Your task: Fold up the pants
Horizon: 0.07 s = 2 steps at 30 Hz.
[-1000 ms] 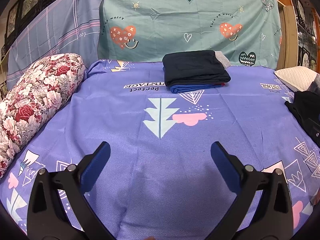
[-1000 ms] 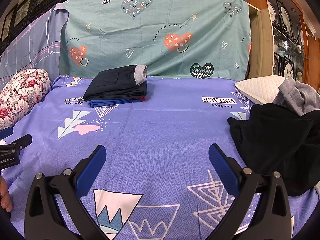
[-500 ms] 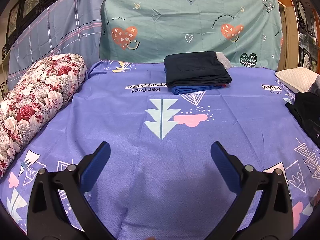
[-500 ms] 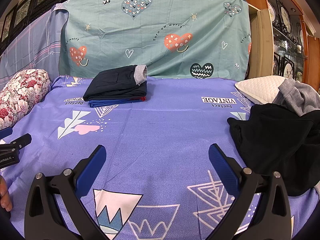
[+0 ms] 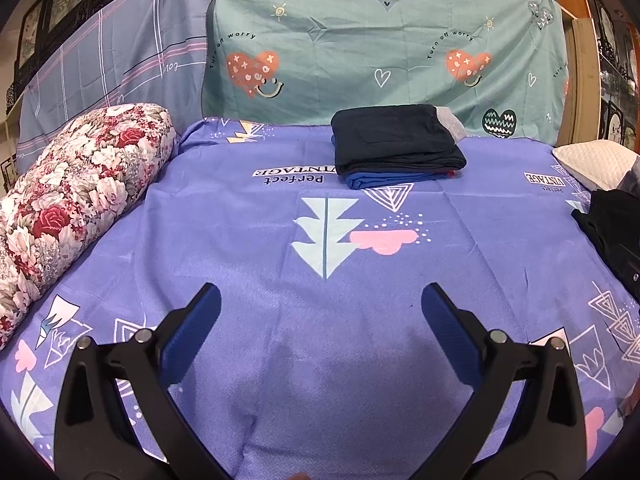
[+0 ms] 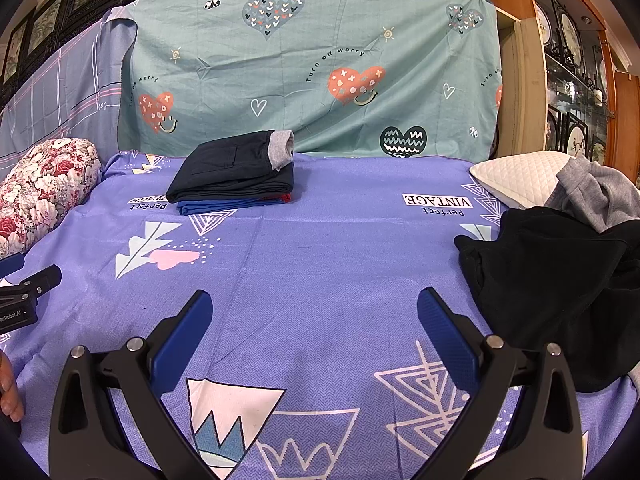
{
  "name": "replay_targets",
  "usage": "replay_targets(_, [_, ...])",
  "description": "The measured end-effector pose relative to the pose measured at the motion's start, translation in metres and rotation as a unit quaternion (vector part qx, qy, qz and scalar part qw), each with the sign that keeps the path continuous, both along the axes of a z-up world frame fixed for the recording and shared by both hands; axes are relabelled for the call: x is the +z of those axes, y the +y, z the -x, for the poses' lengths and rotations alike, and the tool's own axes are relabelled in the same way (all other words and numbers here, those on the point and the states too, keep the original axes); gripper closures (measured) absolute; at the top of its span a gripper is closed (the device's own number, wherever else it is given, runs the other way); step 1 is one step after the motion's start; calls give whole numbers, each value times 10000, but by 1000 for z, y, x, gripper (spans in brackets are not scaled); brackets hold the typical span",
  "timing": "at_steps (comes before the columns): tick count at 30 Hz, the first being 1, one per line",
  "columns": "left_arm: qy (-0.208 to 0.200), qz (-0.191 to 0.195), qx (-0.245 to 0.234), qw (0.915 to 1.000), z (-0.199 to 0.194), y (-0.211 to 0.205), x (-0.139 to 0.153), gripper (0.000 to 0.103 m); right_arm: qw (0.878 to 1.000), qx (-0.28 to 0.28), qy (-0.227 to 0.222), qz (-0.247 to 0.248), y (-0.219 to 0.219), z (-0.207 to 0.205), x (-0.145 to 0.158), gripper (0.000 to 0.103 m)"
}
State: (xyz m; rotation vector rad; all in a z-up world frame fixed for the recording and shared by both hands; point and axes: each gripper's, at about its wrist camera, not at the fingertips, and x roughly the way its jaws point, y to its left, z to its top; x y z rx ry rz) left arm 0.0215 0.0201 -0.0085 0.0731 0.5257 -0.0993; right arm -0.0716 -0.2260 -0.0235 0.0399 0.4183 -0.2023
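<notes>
Crumpled black pants (image 6: pixel 560 292) lie shapeless at frame right, fuller in the right wrist view; both grippers' jaws gape wide, empty.

Bed sheet (image 5: pixel 248 240): purple, white triangles. Backdrop cloth (image 6: pixel 312 60): teal, hearts. Bolster (image 5: pixel 68 196): red-white floral. Unfolded pants (image 6: pixel 560 280): black. Tongs' pads (image 6: pixel 180 340): blue.

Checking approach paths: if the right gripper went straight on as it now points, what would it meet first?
Probably only the bare purple bedsheet. The right gripper is open; the black pants pile lies off to its right, though depth is unclear.
</notes>
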Motion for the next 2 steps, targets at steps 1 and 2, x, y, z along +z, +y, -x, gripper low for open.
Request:
replay_targets(1, [8, 13, 11, 10000, 0, 1, 0, 2, 10000, -1, -3, 0, 0, 0, 0, 1])
replay_targets(2, [20, 25, 20, 10000, 0, 1, 0, 2, 10000, 1, 1, 0, 0, 0, 0, 1])
